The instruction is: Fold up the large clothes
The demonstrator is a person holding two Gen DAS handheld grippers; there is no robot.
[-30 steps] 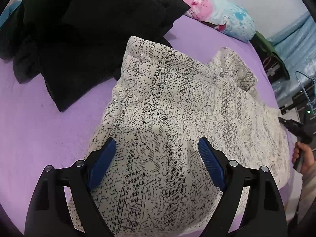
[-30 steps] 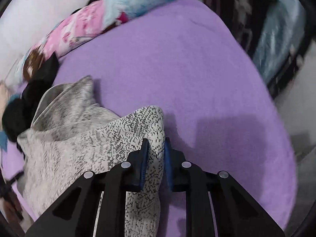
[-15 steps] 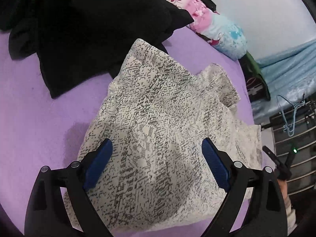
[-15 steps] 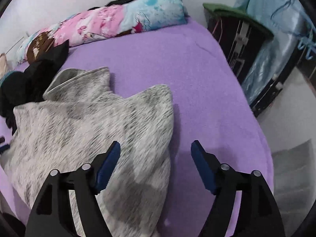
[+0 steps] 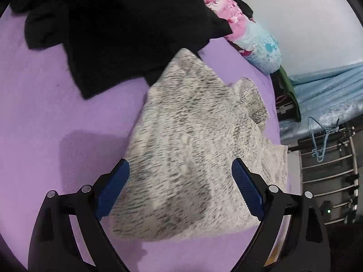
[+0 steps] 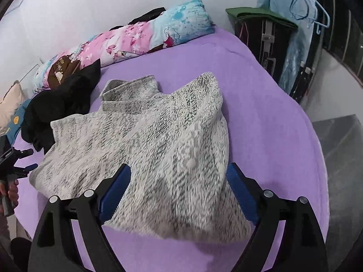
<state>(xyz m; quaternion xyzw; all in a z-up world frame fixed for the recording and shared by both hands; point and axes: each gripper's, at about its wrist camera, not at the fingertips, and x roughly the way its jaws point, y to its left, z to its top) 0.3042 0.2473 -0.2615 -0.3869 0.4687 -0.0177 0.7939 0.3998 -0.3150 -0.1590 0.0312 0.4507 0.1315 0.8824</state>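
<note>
A: The left gripper (image 5: 180, 187) hangs above the bed with its blue-padded jaws spread wide and nothing between them. Do you read the right gripper (image 6: 179, 187) the same way?

B: Yes. Its jaws are spread wide too, with nothing clamped. Both sit over the near part of the grey-and-white knit sweater (image 6: 145, 140), which shows between the fingers from above.

A: And the sweater itself?

B: It lies spread on the purple bedsheet (image 6: 267, 122), rumpled, partly doubled over. In the right wrist view a collar-like band sticks up at its far edge, and one corner rises to a point beside it. Its near hem lies just ahead of the fingers.

A: From the left wrist view the sweater (image 5: 192, 149) runs away from the gripper towards a heap of black clothes (image 5: 118, 27). Its far tip touches that heap, or slips slightly under it; I cannot tell which.

B: In my view the black clothes (image 6: 61, 104) sit just left of the sweater, touching its edge. Beyond them a pink and blue patterned pillow (image 6: 140, 36) lies along the wall.

A: A blue hanger (image 5: 321, 138) hangs on a rack past the bed's edge.

B: At the left edge of my view a hand (image 6: 10, 189) grips the other tool's handle.
</note>
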